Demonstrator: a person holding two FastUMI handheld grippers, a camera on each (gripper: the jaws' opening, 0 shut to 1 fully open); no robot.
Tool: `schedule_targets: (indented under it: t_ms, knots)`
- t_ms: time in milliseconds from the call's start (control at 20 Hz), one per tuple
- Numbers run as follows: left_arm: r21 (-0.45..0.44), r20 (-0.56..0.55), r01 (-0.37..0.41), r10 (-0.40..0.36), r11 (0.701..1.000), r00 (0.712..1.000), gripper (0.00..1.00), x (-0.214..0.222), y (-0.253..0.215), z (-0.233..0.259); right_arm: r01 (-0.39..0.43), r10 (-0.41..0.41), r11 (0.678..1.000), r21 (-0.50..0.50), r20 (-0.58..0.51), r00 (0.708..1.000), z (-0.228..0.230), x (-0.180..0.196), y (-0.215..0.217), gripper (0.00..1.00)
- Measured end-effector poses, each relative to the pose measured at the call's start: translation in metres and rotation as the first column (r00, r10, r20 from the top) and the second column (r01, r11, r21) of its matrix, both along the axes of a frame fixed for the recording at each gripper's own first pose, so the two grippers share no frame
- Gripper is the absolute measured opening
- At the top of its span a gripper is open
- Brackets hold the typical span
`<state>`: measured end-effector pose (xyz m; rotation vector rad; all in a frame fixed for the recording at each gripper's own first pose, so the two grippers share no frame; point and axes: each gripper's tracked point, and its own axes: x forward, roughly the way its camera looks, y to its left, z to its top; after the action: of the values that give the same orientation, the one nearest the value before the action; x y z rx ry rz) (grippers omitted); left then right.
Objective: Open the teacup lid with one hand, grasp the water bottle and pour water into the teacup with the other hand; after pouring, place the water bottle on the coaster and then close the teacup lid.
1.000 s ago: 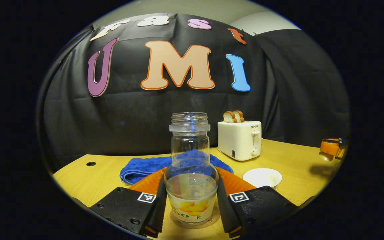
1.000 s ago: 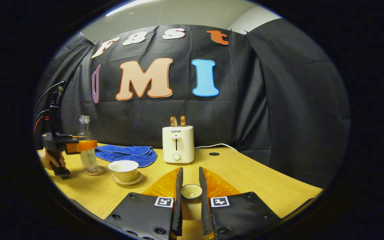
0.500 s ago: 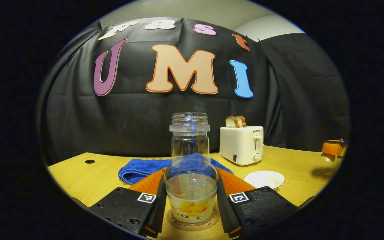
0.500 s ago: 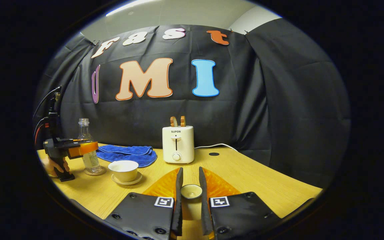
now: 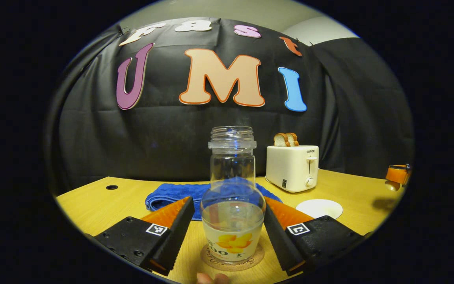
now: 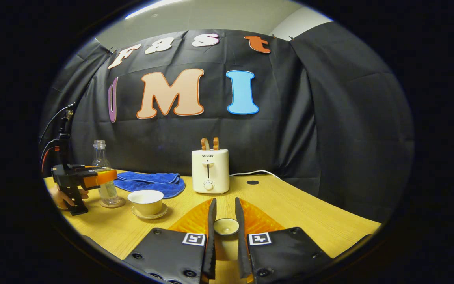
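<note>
The lid [image 6: 226, 226] is mostly hidden between the right claw [image 6: 225, 236] fingers, so just its round top can be seen; it's pinched there, held up off the desk [image 6: 298, 213]. A fingertip is cut off at the bottom edge of the left gripper view. The far hand [image 6: 63, 197] is partly covered by the left claw's body in the right gripper view.

Compared with half a second ago, the left claw [image 5: 229, 240] has been spread apart: a gap can now be seen on each side of the bottle [image 5: 233, 201], where before the fingers were pressed against the glass. The bottle is left standing upright on the coaster [image 5: 233, 260], with some water inside. The cup [image 6: 146, 201] is seen uncovered on its saucer [image 6: 150, 215], just beside the bottle. Toaster [image 6: 210, 170] and blue towel [image 6: 152, 182] sit unchanged behind.
</note>
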<state>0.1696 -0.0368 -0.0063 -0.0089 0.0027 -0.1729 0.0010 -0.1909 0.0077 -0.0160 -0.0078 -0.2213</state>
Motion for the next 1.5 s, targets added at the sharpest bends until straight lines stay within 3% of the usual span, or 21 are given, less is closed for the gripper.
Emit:
schedule_targets:
  t_ms: [300,750,1150,1500]
  knots:
    - [0.0,0.007,0.0,0.0,1.0,1.0,0.95,-0.049,0.016,0.002,-0.029,0.029,1.0,0.002,-0.002,1.0,-0.001,0.005,0.014,0.26]
    - [0.003,0.017,-0.037,0.037,0.999,0.999,0.94,-0.134,0.066,0.003,-0.279,0.279,0.96,0.012,-0.012,0.96,-0.009,0.068,0.137,0.25]
    - [0.005,0.016,-0.048,0.048,0.999,0.999,0.94,-0.137,0.07,0.002,-0.256,0.256,0.967,0.016,-0.025,0.966,-0.014,0.129,0.16,0.26]
    - [0.004,0.014,-0.066,0.065,0.998,0.998,0.94,-0.136,0.074,0.001,-0.265,0.264,0.964,-0.007,-0.061,0.963,-0.019,0.151,0.173,0.25]
